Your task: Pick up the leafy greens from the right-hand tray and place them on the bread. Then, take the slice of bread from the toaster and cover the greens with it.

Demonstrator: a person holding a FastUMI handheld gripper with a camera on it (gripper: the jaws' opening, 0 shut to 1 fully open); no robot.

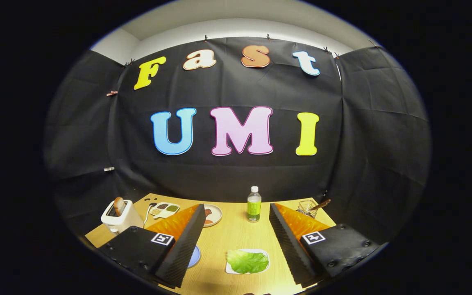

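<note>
In the gripper view, the claw (236, 241) stands spread wide, its two black ribbed fingers (187, 246) with orange backs holding nothing above the pale wooden counter (236, 233). Low in the frame, between the fingers and nearer the right one, lies one flat white tray (265, 254) carrying a single leaf of bright leafy greens (247, 262). At the lower left, beside the left finger, one white toaster (121, 216) stands with one brown slice of bread (119, 205) rising from its slot. Just right of it sits one white divided dish (164, 210) with small dark and green fillings. A round pale plate (215, 214) with something reddish-brown peeks from behind the left fingertip, and part of one blue disc (195, 256) shows under that finger. At lower centre, beyond the fingers, stands one clear bottle with a green label (254, 204). At lower right, one small wire basket (306, 207) holds one wooden-handled utensil (321, 204).
</note>
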